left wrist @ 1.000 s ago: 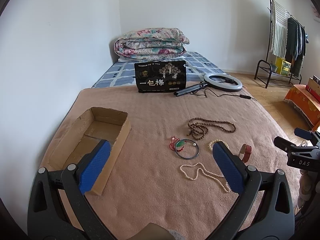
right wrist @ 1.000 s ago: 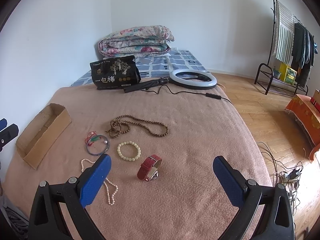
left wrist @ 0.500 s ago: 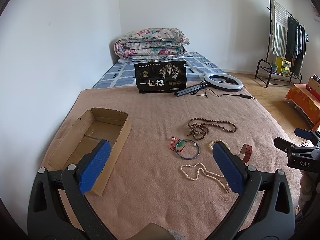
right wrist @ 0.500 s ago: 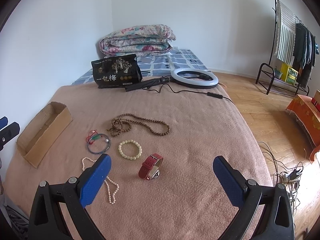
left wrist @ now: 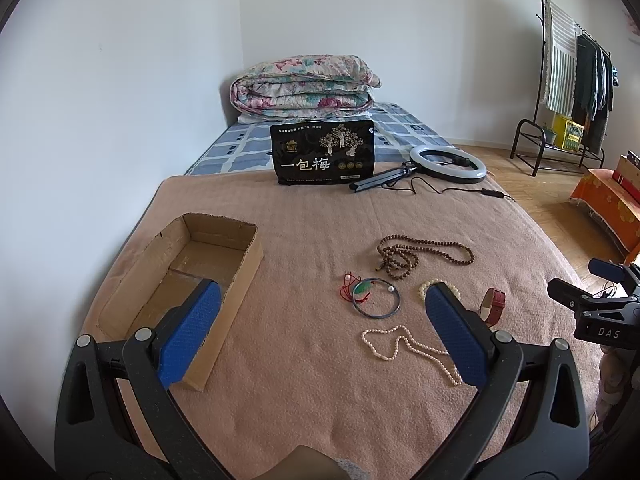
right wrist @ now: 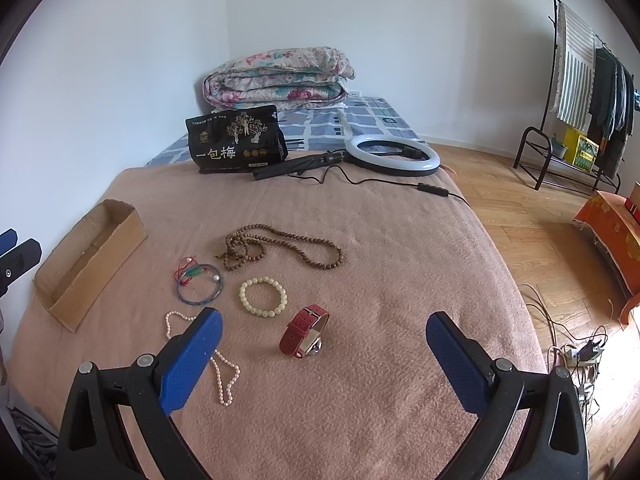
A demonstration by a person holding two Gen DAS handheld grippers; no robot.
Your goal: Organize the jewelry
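Fingers of left gripper [left wrist: 322, 330] and right gripper [right wrist: 324, 356] wide apart, empty, above blanket [right wrist: 400, 280]

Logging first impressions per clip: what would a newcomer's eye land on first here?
Probably the jewelry spread mid-blanket: a brown bead necklace, a pale bead bracelet and a red watch nearest the open right gripper. Next, the empty cardboard box at the blanket's left edge.

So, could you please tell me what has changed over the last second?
Very little. The right gripper has crept slightly forward toward the red watch; nothing was grasped or released. The left gripper stays put, both jaws wide open, and all jewelry remains on the blanket outside the cardboard box.
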